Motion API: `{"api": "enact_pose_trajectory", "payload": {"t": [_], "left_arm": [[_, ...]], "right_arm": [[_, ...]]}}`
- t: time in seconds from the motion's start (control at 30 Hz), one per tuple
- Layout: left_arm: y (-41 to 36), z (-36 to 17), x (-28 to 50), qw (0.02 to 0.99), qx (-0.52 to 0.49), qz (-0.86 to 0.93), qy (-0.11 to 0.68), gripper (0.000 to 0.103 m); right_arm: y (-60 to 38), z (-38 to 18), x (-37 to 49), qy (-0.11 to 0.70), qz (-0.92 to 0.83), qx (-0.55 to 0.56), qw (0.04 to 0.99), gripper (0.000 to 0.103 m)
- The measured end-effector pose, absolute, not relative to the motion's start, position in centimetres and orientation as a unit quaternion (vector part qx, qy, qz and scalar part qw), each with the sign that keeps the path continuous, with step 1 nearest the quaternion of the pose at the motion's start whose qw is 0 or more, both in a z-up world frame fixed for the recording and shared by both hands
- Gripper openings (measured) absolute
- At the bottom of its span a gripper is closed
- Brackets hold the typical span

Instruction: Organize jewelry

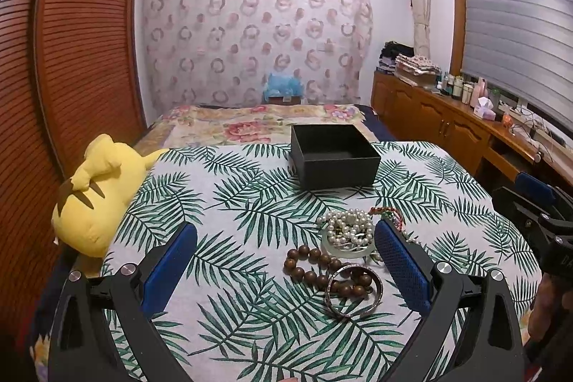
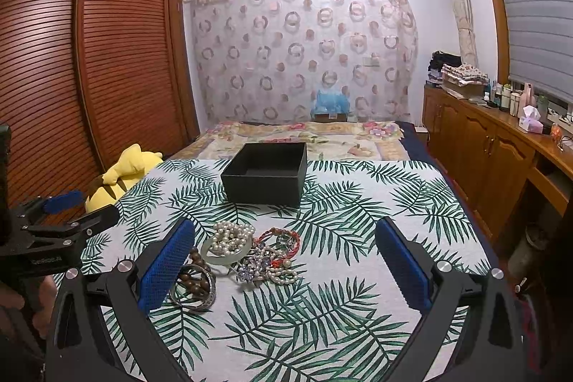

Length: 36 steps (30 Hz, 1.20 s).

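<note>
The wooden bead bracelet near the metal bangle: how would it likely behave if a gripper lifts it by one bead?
The wooden bead bracelet lies in a loose, uneven loop, so it would probably drape and sag rather than hold shape. Part of it lies inside the metal bangle, so the bangle might get dragged. Its round beads may slip between the pads.

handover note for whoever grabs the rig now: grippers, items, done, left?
Left gripper: open, empty, over the cloth.
Right gripper: open, empty.
Black box: open, looks empty, behind the jewelry.
Pile on the leaf-print cloth: wooden bead bracelet, metal bangle, pearl strands on a pale jade bangle, red cord bracelet, purple beaded piece.
Done: nothing boxed.
Left: move every piece into the box.
</note>
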<state>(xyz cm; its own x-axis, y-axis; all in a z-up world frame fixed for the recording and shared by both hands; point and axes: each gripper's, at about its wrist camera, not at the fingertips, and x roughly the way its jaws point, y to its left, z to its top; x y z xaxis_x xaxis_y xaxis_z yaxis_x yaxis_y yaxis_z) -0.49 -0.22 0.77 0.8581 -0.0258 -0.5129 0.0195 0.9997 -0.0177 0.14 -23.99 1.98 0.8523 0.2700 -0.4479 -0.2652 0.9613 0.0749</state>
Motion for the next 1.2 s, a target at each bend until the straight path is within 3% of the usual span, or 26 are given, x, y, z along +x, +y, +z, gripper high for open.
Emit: {"api": "enact_pose_trajectory", "payload": {"t": [0.5, 0.8, 0.87, 0.93, 1.2], "left_arm": [[0.5, 0.0, -0.2, 0.962, -0.01, -0.006, 0.272, 0.096], [2.8, -1.6, 0.4, 0.956, -0.015, -0.003, 0.293, 0.096], [3.3, -2.1, 0.6, 0.954, -0.012, 0.001, 0.3, 0.096], [3.8, -2.5, 0.7, 0.952, -0.012, 0.003, 0.306, 0.096], [5.0, -4.4, 1.3, 0.944, -0.02, -0.003, 0.329, 0.096]], "right_arm": [[-22.0, 2.5, -0.2, 0.24, 0.159, 0.006, 0.958, 0.101], [-20.7, -0.4, 0.9, 0.26, 0.203, -0.002, 0.944, 0.101], [-20.2, -1.0, 1.2, 0.268, 0.218, -0.006, 0.938, 0.099], [-19.8, -1.8, 1.6, 0.286, 0.237, -0.01, 0.928, 0.089], [-17.3, -5.5, 3.2, 0.346, 0.272, -0.041, 0.897, 0.066]]}}
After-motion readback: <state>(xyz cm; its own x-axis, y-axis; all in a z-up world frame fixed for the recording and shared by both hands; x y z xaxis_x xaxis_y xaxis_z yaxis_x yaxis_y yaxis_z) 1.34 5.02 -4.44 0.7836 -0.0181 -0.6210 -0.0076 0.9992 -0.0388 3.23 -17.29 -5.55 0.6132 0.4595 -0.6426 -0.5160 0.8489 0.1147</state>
